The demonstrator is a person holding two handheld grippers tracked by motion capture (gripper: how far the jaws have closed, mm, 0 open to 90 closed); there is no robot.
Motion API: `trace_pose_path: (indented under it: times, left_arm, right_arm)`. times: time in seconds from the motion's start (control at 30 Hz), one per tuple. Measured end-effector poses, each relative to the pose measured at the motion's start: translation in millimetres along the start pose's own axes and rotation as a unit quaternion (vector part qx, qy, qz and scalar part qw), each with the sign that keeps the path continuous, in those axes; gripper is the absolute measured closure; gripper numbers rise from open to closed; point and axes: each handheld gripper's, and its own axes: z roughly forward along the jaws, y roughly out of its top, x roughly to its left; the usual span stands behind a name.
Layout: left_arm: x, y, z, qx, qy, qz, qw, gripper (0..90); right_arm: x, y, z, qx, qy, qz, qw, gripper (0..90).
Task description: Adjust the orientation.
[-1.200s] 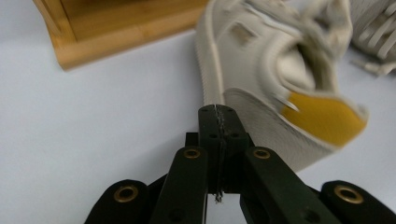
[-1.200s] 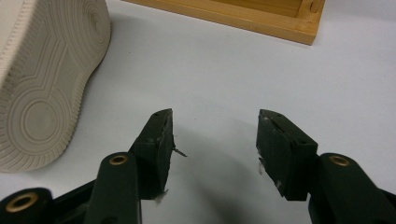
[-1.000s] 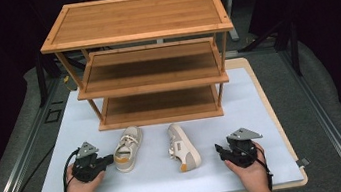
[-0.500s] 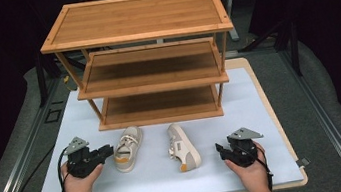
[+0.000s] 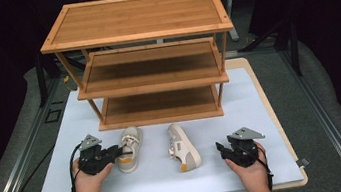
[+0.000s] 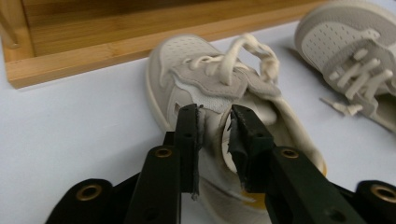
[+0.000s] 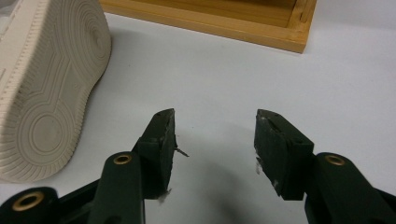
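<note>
**— What have you got on the high view?**
— White mat [image 5: 272, 112] on a dark table, a three-tier bamboo rack [image 5: 137, 20] at the back. Two pale shoes lie just in front of it. My left gripper [image 5: 118, 153] is at the left-hand shoe [image 5: 129, 155]. My right gripper [image 5: 221, 149] rests apart from the tipped shoe [image 5: 183, 147].

**— Left gripper view?**
— The jaws have just been opening. They stand narrow, astride the left-hand shoe's [image 6: 187, 65] collar wall, and I see no pinch yet. I judge this the grasp step. Next I close firmly, then lift clear of the rack's [image 6: 93, 46] front edge.

**— Right gripper view?**
— The right gripper [image 7: 215, 126] is wide and empty over bare mat. The tipped shoe's [image 7: 51, 93] sole faces me, so it needs a reach across. Loose laces could snag.
</note>
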Motion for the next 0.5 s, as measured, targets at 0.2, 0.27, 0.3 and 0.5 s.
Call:
trace_pose_path:
  times: [0.2,0.27,0.3,0.5]
  left_arm:
    - [-6.4,-2.0,-0.6,0.001,0.000,0.004,1.0000,75.3]
    - [-6.1,-1.6,-0.6,0.002,0.001,0.006,1.0000,75.0]
    - [-6.4,-1.5,-0.2,0.001,0.002,0.003,1.0000,74.2]
    - [-4.6,-1.1,7.8,-0.003,0.013,-0.013,0.9998,59.6]
  right_arm:
    - [1.3,1.0,-2.3,-0.005,-0.001,0.000,1.0000,50.6]
    - [1.6,1.3,-2.9,-0.006,-0.001,-0.002,1.0000,51.3]
    - [2.2,1.5,-3.1,-0.007,0.000,-0.003,1.0000,52.6]
    - [10.4,4.1,-4.9,-0.009,0.009,-0.015,0.9998,57.6]
